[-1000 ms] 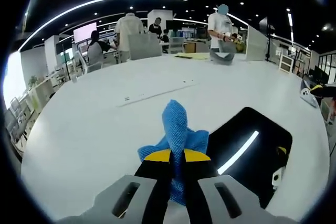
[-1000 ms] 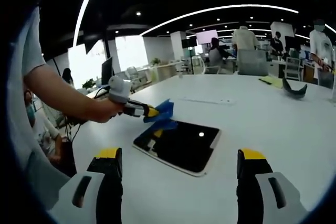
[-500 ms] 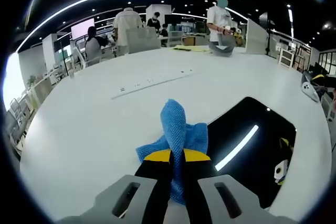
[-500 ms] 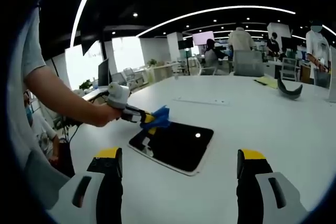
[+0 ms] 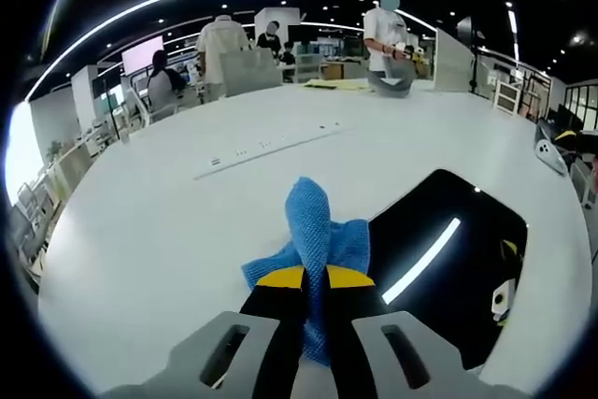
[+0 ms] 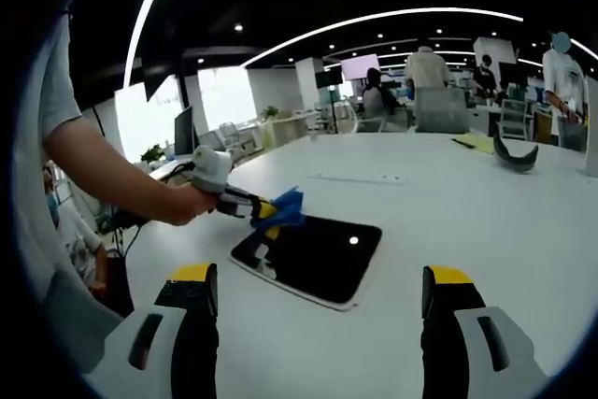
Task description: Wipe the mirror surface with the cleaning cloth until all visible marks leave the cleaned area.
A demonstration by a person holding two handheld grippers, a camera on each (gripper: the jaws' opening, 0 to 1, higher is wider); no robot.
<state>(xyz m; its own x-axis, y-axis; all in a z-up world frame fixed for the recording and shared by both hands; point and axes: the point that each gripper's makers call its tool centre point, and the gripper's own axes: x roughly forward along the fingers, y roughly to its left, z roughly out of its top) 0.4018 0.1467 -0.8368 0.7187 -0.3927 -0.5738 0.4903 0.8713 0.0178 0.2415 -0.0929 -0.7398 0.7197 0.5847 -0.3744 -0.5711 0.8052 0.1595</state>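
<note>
A blue cleaning cloth (image 5: 316, 235) is pinched in my left gripper (image 5: 315, 279), whose yellow-tipped jaws are closed on it. It hangs just over the near left edge of the dark rectangular mirror (image 5: 448, 263), which lies flat on the white table (image 5: 159, 231) and reflects a ceiling light strip. In the right gripper view the same cloth (image 6: 285, 209) sits at the mirror's (image 6: 313, 256) left corner, held out by a person's hand. My right gripper (image 6: 313, 298) is open, its two jaws wide apart, well short of the mirror, holding nothing.
A long white power strip (image 5: 266, 149) lies across the table beyond the cloth. A dark curved object (image 6: 516, 156) rests at the far right of the table. Several people and chairs stand at the table's far side. A person's arm (image 6: 112, 179) reaches in from the left.
Between one second ago and now the cloth has shifted slightly along the mirror's left edge. The right gripper stays open and still.
</note>
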